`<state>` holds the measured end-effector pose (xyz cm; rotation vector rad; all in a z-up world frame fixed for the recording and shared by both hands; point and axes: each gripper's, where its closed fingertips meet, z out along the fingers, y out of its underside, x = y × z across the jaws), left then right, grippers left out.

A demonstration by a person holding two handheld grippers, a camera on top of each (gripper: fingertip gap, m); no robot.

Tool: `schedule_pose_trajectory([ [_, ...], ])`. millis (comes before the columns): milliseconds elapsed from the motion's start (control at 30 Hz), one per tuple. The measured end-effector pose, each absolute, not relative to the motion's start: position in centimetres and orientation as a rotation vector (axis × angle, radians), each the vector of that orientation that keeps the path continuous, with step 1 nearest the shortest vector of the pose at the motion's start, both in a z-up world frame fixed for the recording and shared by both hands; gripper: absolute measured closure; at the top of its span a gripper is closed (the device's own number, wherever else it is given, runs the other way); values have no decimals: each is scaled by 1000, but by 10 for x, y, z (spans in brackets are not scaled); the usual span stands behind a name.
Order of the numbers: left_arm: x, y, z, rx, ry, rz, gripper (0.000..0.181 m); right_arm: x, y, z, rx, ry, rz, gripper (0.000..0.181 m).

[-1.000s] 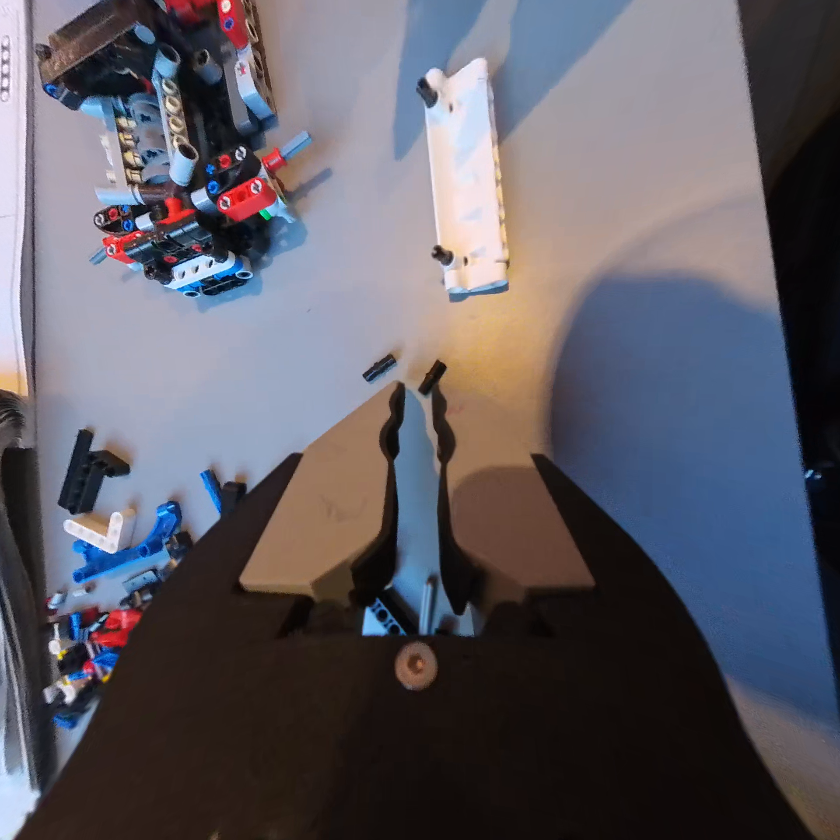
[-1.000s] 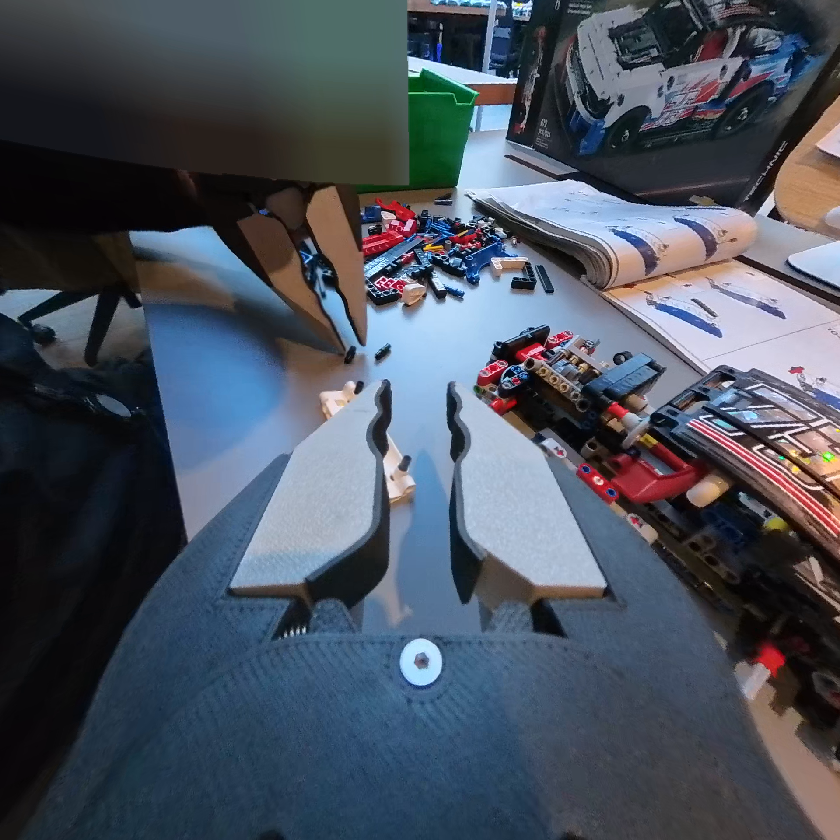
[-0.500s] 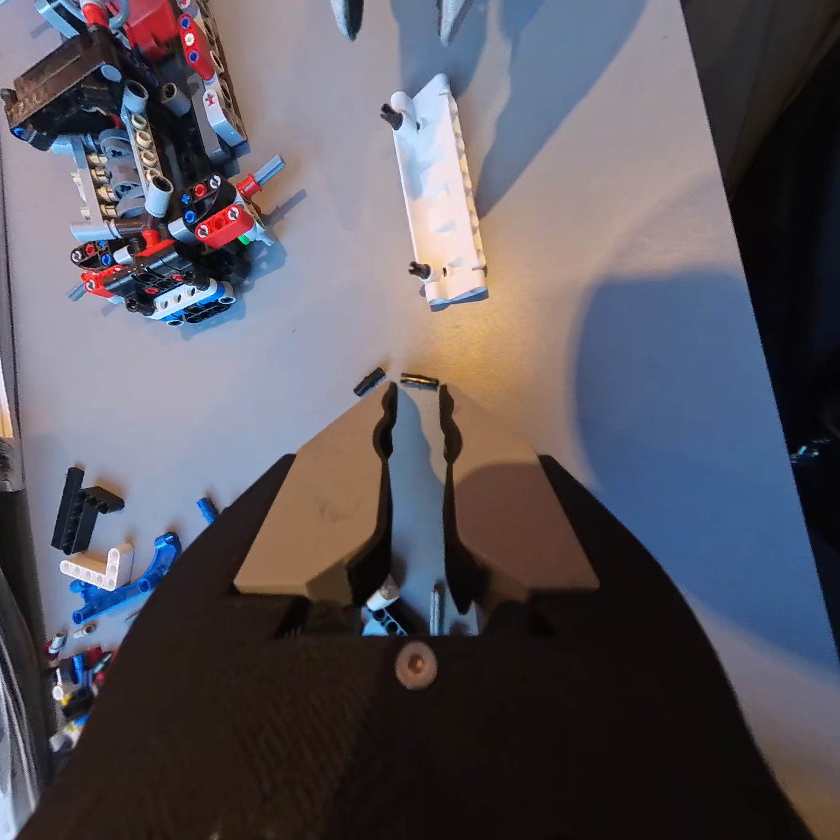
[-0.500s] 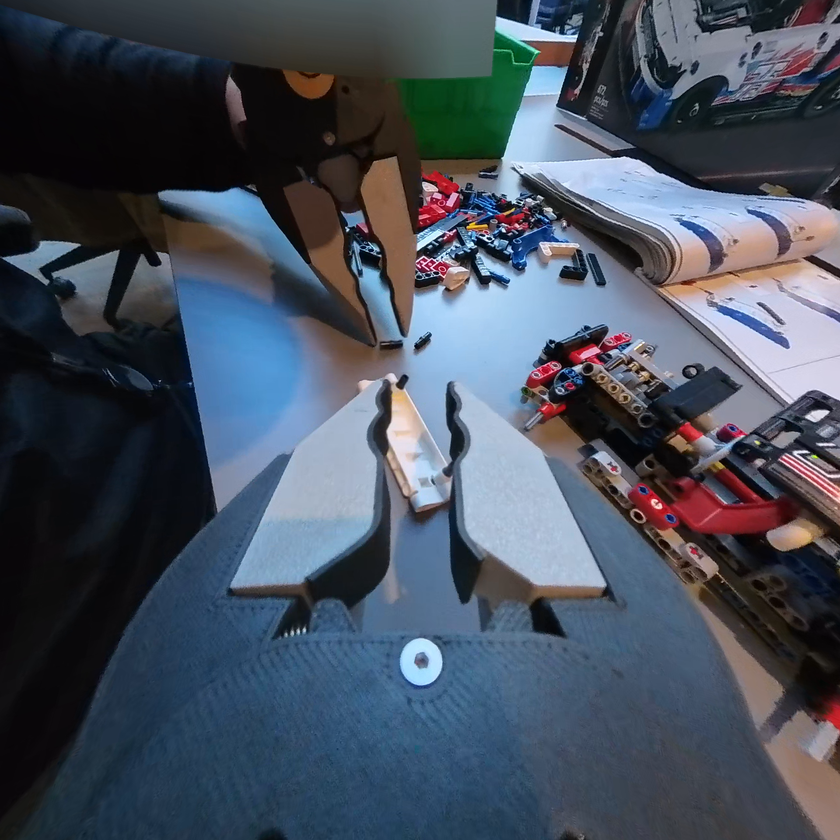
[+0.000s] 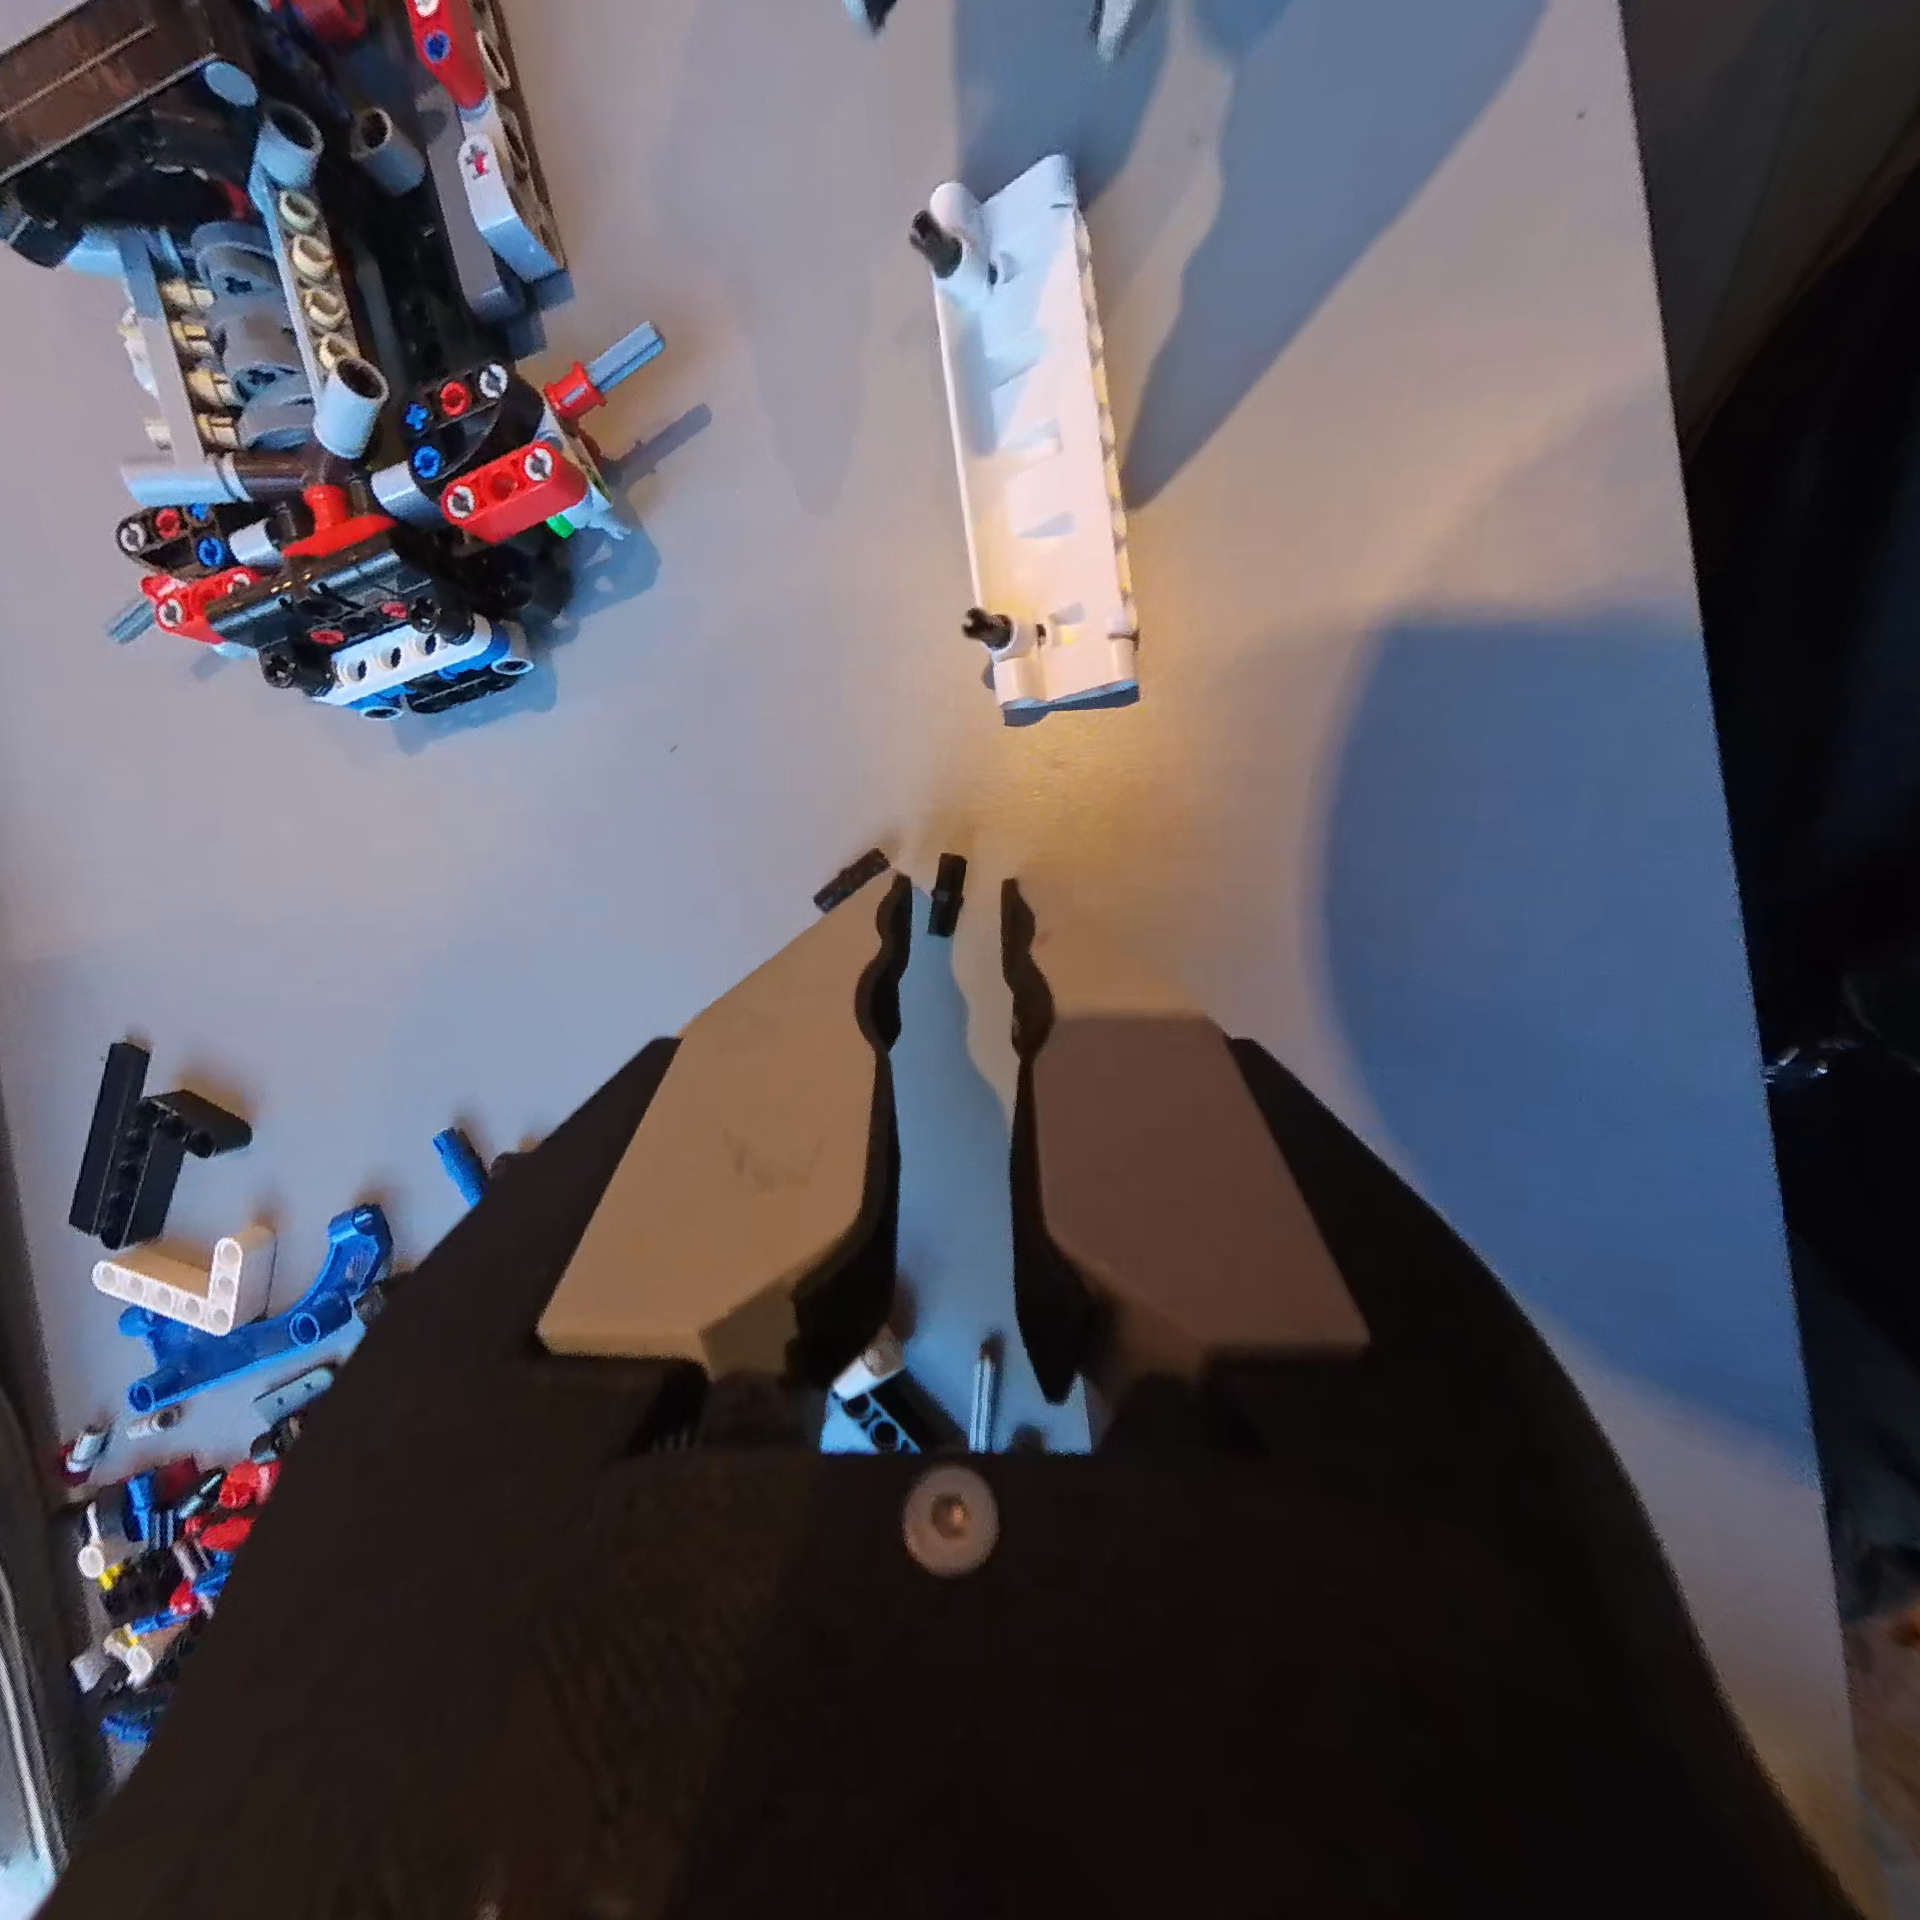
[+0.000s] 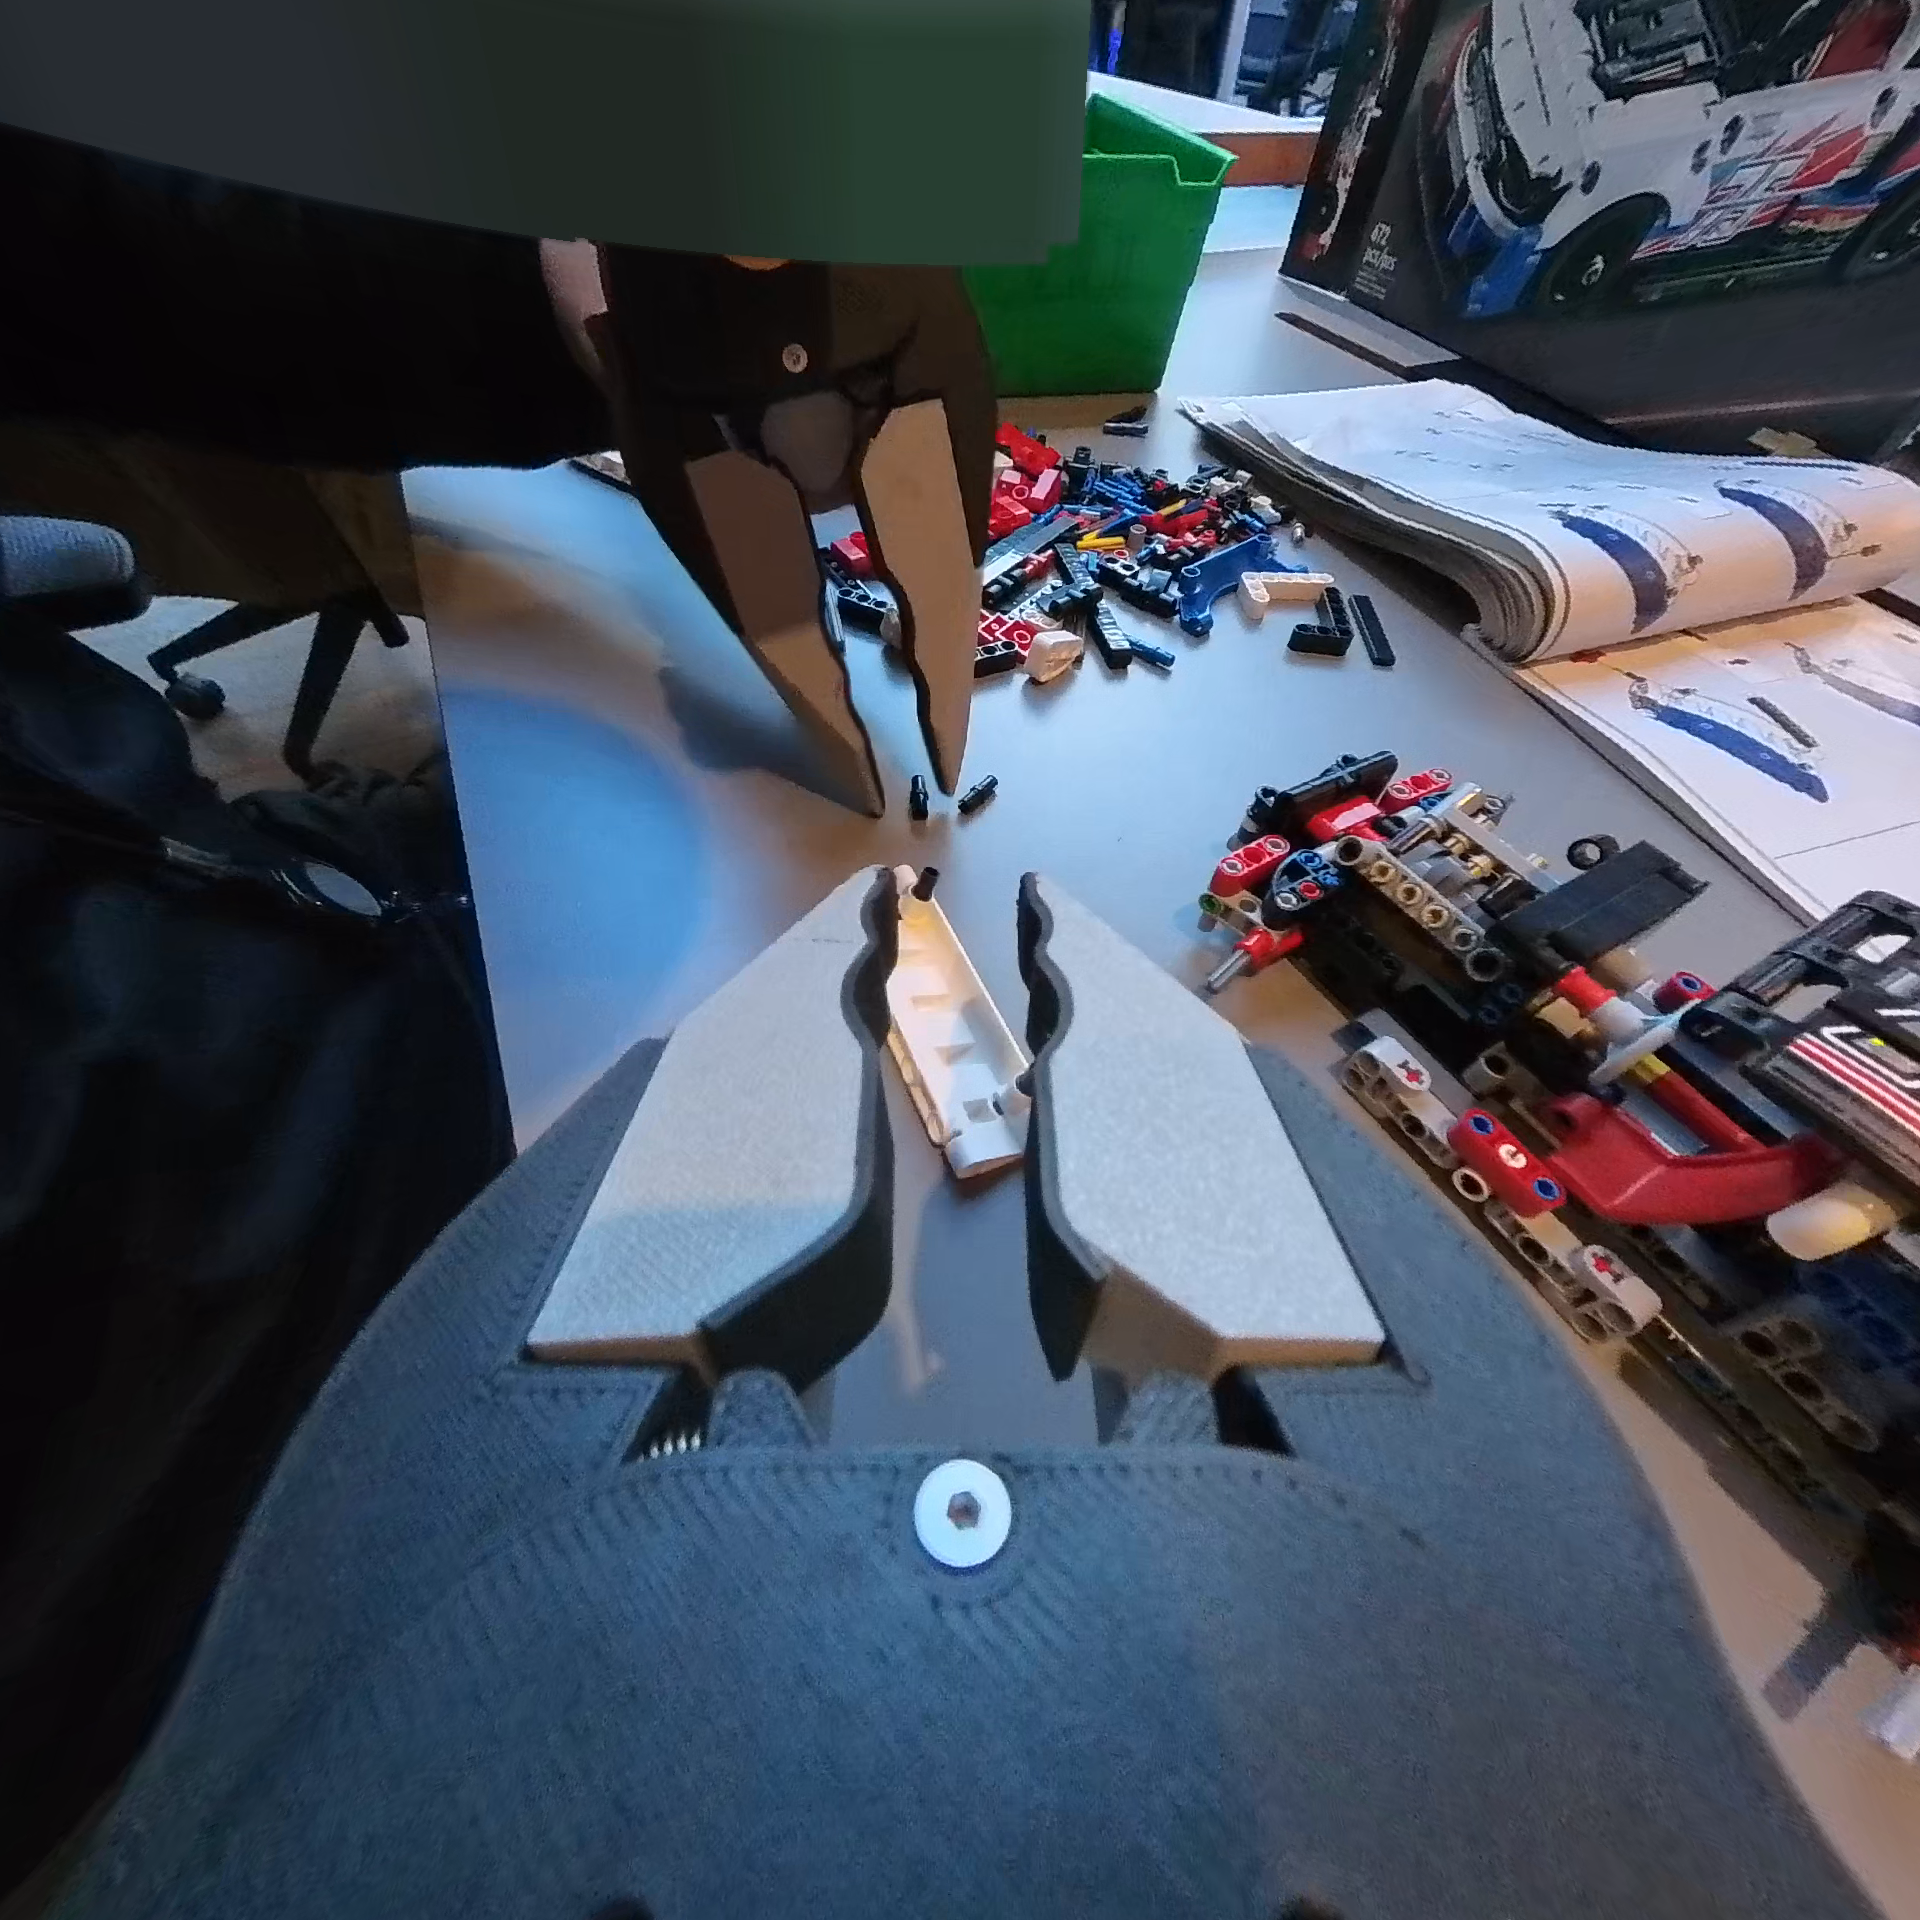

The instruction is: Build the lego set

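My left gripper (image 5: pixel 954 888) is open with its tips down at the grey table (image 5: pixel 727 831). A small black pin (image 5: pixel 948 894) lies between the tips, and I cannot tell if they touch it. A second black pin (image 5: pixel 852 878) lies just left of them. A long white panel (image 5: pixel 1039 447) with two black pins in it lies farther ahead. My right gripper (image 6: pixel 956 883) is open and straddles that white panel (image 6: pixel 951 1039) without closing on it. The left gripper (image 6: pixel 909 800) and both loose pins (image 6: pixel 918 800) (image 6: pixel 977 795) show beyond it.
The partly built car chassis (image 6: pixel 1455 935) lies to the right, and it also shows in the left wrist view (image 5: pixel 312 416). A pile of loose parts (image 6: pixel 1122 561), an instruction booklet (image 6: pixel 1558 520), the set's box (image 6: pixel 1610 156) and a green bin (image 6: pixel 1091 260) stand behind. The table edge (image 6: pixel 457 831) is at the left. About 11 cm separates my left fingertips from my right.
The left gripper's jaws have widened a little, and the black pin at its tips has turned and now lies between them. The right gripper has shifted so that the white panel lies between its fingers.
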<state>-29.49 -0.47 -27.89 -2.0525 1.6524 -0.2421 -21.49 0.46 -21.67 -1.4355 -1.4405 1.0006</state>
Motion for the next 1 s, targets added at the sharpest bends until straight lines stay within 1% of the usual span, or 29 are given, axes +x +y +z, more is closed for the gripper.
schedule_pose_trajectory([
  [67, -297, -5, -280, -2061, 1651, -245, 171, -215, 5, -216, -1435, -1436, 1010, 160],
  [133, -298, -6, -281, -2064, 1654, -254, 179, -214, 5, -216, -1435, -1434, 1010, 160],
  [300, -298, -2, -281, -2038, 1646, -196, 180, -218, 2, -217, -1452, -1437, 1010, 161],
  [400, -291, 1, -277, -1975, 1605, -163, 180, -227, -2, -213, -1483, -1397, 1061, 166],
  [533, -265, 4, -246, -1748, 1455, -129, 180, -241, -6, -220, -1613, -1386, 1127, 167],
  [600, -259, 3, -237, -1671, 1424, -79, 180, -244, -7, -216, -1630, -1346, 1187, 172],
  [667, -254, 1, -230, -1610, 1406, -22, 180, -245, -5, -209, -1636, -1298, 1245, 173],
  [900, -240, -3, -216, -1511, 1395, 58, 180, -245, -6, -207, -1647, -1297, 1262, 170],
  [1000, -238, -3, -211, -1483, 1377, 70, 180, -245, -6, -208, -1655, -1303, 1254, 175],
])
